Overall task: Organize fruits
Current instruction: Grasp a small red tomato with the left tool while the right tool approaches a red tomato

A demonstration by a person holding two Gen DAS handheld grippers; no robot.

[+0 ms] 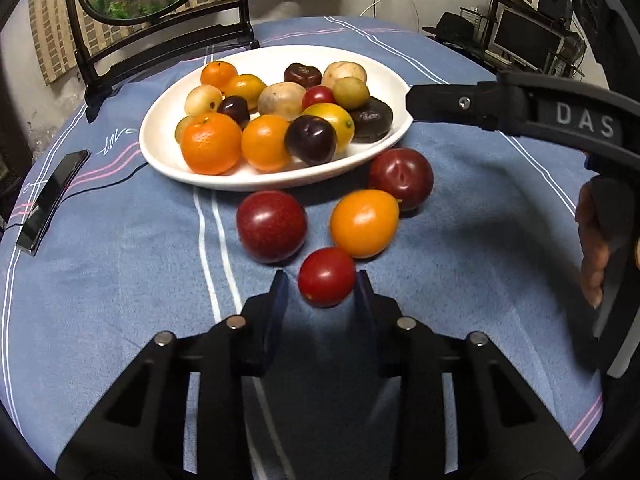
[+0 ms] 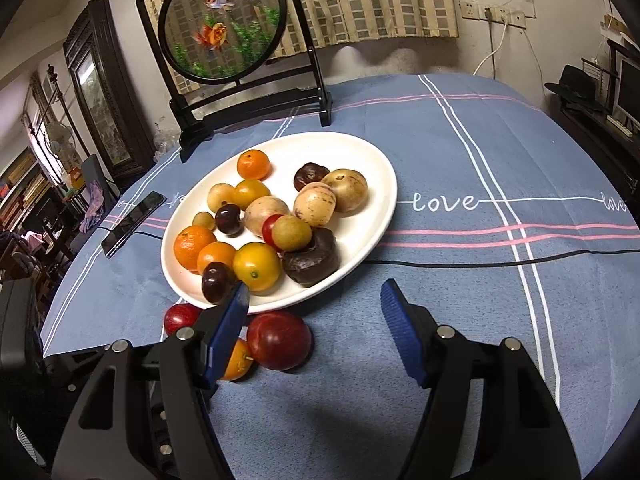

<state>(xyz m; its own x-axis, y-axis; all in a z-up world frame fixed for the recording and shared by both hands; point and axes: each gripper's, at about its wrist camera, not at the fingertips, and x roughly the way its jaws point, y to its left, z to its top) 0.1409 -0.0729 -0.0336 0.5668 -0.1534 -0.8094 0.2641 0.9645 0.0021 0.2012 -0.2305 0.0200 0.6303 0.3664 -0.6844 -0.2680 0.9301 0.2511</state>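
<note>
Round tabletop (image 2: 460, 152) under blue cloth, white and pink stripes, "love" lettering. White oval plate (image 2: 372, 184) of mixed fruit at centre. Goldfish screen (image 2: 222, 20) at 11 o'clock, phone (image 2: 132, 224) at 9. Left hand-held gripper (image 1: 322, 284) clamped on cherry tomato (image 1: 326, 276) just off plate's 6 o'clock rim. Right hand-held gripper (image 2: 314, 304) jaws apart, empty.

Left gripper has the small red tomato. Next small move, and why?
Probably lift and carry it forward over the white plate. The left gripper is shut on the small red tomato, and the plate just beyond already holds most of the fruit. Three pieces on the cloth, including the orange fruit, lie in between, so clear them.
</note>
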